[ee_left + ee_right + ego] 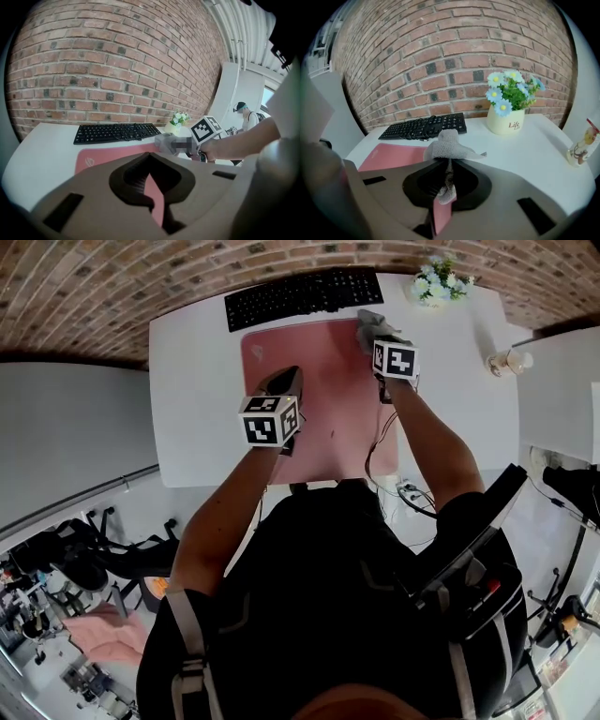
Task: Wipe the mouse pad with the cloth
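A pink mouse pad [323,413] lies in the middle of the white table [192,381], just in front of a black keyboard [305,294]. My right gripper [382,337] is shut on a grey cloth [371,324], which bunches out past the jaws at the pad's far right corner. The right gripper view shows the cloth [447,146] pinched in that gripper [446,177] above the pad's edge [393,157]. My left gripper [283,382] hovers over the pad's left part [108,157]. Its jaws [151,185] are together with nothing between them.
A pot of blue and white flowers [506,117] stands at the table's far right corner, and a small bottle-like thing [507,362] near the right edge. A brick wall [108,70] runs behind the keyboard [115,132]. Cables [380,442] hang at the near edge.
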Tool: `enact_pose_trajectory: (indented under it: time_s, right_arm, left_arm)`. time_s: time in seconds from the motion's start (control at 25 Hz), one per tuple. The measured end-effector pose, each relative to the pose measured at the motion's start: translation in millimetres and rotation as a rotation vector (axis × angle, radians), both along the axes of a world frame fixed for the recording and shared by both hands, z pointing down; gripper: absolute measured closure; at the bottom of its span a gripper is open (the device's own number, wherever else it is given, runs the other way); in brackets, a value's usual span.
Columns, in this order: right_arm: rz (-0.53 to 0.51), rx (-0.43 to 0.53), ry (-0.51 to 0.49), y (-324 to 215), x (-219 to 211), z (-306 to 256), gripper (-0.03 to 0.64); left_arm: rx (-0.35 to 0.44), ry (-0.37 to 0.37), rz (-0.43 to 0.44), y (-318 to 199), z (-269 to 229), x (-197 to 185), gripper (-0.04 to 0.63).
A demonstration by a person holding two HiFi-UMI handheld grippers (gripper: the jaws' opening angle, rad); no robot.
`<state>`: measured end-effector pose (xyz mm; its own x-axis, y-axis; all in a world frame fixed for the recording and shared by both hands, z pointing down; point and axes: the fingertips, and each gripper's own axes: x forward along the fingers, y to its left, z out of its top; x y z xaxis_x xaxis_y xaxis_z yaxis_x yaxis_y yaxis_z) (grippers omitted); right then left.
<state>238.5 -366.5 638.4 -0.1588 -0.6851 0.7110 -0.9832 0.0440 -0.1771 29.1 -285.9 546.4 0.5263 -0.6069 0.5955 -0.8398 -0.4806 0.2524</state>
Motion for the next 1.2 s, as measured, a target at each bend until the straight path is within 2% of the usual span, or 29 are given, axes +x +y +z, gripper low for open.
enact_pose_trajectory:
  time_s: [0.28,0.44,0.72,1.0,1.12,1.2]
  right_arm:
    - [0.005,0.138,-0.016,31.6,-15.0,-65.7,0.584]
    - [0.022,0.232,-0.018,60.1,-21.6,-112.0,0.583]
    - [-0.034,0.397,0.036,126.7,-63.9,-194.9,0.583]
    - [-0.056,0.549,0.067,197.8,-112.8,-263.7,0.584]
    - [-0.040,0.612,0.120,227.1,-124.2,-288.2,0.584]
    - [-0.049,0.645,0.142,242.0,-134.2,-300.8,0.584]
  left_arm:
    - [0.086,0.079,0.007,23.0,-42.1,-25.3,0.592]
    - [0.173,0.089,0.030,36.7,-71.4,-42.4,0.592]
    - [0.356,0.130,0.094,77.7,-140.6,-79.7,0.592]
    - [0.436,0.174,0.073,119.9,-184.7,-122.4,0.592]
    - [0.445,0.206,0.083,139.1,-190.3,-134.2,0.592]
    - [0.459,0.196,0.083,148.6,-190.8,-142.9,0.592]
